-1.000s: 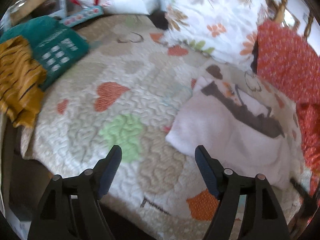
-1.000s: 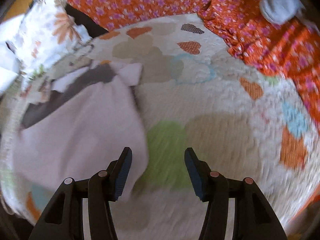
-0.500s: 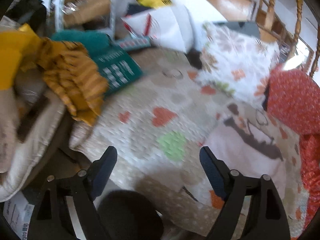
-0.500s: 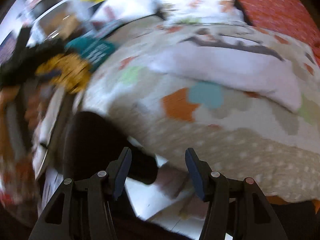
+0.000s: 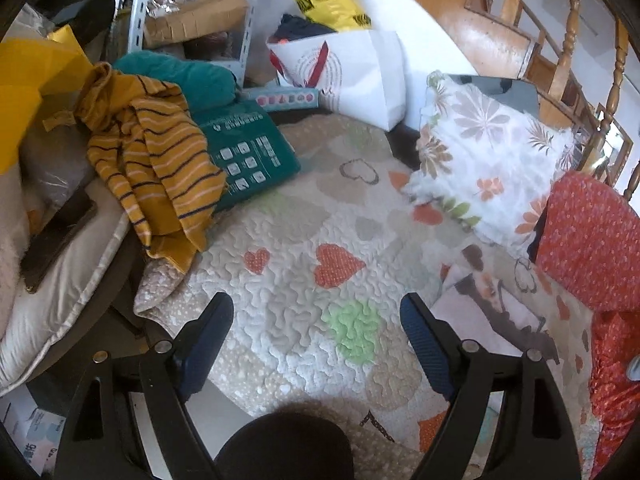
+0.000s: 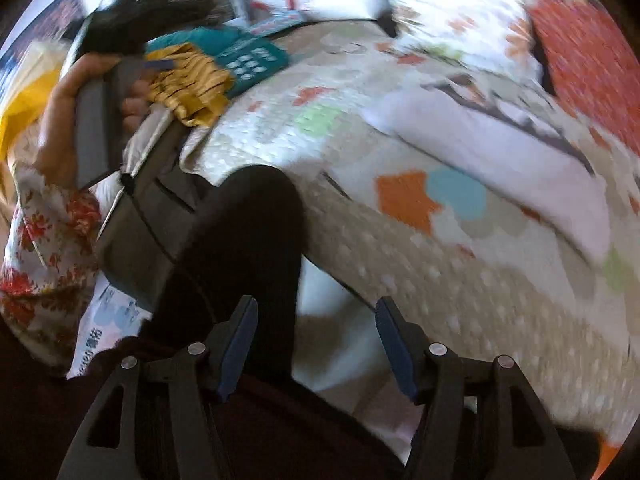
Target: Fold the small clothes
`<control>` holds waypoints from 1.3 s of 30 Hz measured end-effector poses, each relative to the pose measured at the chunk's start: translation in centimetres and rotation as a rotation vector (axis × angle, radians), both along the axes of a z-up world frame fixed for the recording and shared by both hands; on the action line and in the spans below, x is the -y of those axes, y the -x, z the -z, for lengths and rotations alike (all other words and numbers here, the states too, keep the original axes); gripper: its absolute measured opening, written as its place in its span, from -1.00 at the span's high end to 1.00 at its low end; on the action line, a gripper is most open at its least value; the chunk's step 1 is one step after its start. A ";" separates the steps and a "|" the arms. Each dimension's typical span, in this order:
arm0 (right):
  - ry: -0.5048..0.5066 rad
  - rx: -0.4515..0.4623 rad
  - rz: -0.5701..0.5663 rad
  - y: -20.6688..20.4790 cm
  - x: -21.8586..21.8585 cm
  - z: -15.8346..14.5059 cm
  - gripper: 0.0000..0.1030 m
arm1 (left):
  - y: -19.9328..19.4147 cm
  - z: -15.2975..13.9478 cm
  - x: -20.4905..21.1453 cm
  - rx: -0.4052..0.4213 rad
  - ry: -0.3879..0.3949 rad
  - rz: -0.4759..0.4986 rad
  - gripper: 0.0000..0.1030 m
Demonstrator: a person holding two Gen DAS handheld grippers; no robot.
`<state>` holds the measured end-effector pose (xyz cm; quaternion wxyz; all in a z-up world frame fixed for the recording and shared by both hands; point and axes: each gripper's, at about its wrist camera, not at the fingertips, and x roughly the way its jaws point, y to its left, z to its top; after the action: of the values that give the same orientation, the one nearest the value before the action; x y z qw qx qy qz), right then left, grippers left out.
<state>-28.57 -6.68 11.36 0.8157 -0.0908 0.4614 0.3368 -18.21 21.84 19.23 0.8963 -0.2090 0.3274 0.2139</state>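
A heart-patterned quilt covers the work surface as two hand-held grippers hang at its near edge, both empty. The left gripper has its blue-padded jaws spread wide over the quilt's edge, clasping nothing. A folded white garment with a dark grey band lies flat on the quilt, to the right of and slightly beyond the left gripper's right finger, apart from it. A mustard striped top is draped in a heap at the quilt's far left corner, well apart from the left gripper, partly over a teal package. A floral pillow and red floral fabric sit at the far right.

The right wrist view is blurred. The right gripper also has its jaws spread, holding nothing, positioned off the quilt's edge above a dark-clad knee. From there the white garment lies well ahead and to the right. The person's left hand grips the other tool's handle near the striped top.
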 end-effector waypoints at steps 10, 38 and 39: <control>-0.021 -0.170 -0.020 -1.4 2.0 1.6 -0.27 | -0.9 1.0 0.6 -0.043 -0.049 0.030 -0.64; -0.113 0.062 0.578 -11.7 11.7 -2.9 -0.28 | -3.4 3.1 7.9 -0.183 -0.113 0.289 -0.72; -0.100 0.055 0.561 -12.5 11.4 -2.7 -0.28 | -3.9 3.5 7.8 -0.196 -0.100 0.284 -0.72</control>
<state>-16.02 -18.10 14.02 0.8927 0.0717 0.4292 0.1174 -14.30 14.01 15.74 0.8905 -0.0938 0.4285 0.1208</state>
